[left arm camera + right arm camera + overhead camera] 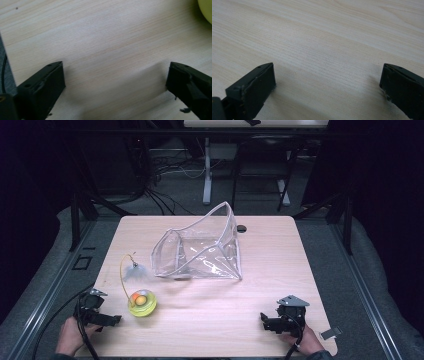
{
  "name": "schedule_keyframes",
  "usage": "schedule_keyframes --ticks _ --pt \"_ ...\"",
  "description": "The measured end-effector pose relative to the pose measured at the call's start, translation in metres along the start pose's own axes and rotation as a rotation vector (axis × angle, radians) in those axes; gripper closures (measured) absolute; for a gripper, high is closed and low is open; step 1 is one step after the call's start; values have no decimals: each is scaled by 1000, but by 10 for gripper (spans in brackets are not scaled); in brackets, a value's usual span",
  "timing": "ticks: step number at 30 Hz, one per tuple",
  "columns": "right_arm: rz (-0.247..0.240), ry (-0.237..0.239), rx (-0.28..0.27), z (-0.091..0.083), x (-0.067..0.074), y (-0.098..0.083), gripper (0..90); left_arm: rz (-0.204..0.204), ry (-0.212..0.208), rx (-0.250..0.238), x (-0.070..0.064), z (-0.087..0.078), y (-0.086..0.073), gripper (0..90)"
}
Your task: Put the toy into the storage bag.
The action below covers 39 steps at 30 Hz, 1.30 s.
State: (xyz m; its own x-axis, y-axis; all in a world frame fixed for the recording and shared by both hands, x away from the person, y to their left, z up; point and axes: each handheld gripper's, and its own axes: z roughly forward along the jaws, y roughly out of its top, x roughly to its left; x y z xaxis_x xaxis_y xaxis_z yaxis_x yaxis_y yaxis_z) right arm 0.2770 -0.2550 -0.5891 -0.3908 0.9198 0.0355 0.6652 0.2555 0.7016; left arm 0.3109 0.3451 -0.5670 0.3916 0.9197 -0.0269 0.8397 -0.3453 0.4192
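- A clear plastic pouch (200, 247) with a pale trimmed edge stands open near the middle of the surface (260, 290), its mouth gaping up and to the rear.
- A small yellow-green bowl (142, 304) sits near the front left, with an orange ball (141, 299) inside; a thin curved yellow wire (122, 275) rises from it.
- The left gripper (107, 320) rests at the front left, near the bowl, jaws spread wide and holding nothing.
- The right gripper (270, 322) rests at the front right, jaws equally wide, also empty.
- The surface is light wood grain; beyond it lie grey floor, dark cables (165, 170) and another table's legs (207, 170).
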Motion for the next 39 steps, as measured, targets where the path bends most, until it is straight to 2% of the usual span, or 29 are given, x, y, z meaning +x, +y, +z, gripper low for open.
schedule_keyframes --ticks 2,6,9,16,20,24,29,32,39 --pt "0 0 0 0 0 0 0 -20 -14 -16 3 -4 -1 48" --pt "-1 0 0 0 0 0 0 -35 -24 -32 5 -10 -1 20" --pt "-1 -1 -2 0 0 0 0 -22 -49 -51 0 -19 2 1" --pt "-1 -1 -2 0 0 0 0 16 -61 -70 -14 -30 4 0" --pt "-1 -1 -2 0 0 0 0 38 -80 -103 -22 -39 8 1" --pt "0 -1 -1 0 0 0 0 52 -93 -127 -25 -45 10 0" --pt "-2 0 -2 0 0 0 0 60 -110 -136 -26 -50 11 0" --pt "-1 1 -1 0 0 0 0 66 -121 -173 -27 -60 16 0" --pt "-2 3 0 1 0 0 0 91 -124 -218 -34 -71 26 0"
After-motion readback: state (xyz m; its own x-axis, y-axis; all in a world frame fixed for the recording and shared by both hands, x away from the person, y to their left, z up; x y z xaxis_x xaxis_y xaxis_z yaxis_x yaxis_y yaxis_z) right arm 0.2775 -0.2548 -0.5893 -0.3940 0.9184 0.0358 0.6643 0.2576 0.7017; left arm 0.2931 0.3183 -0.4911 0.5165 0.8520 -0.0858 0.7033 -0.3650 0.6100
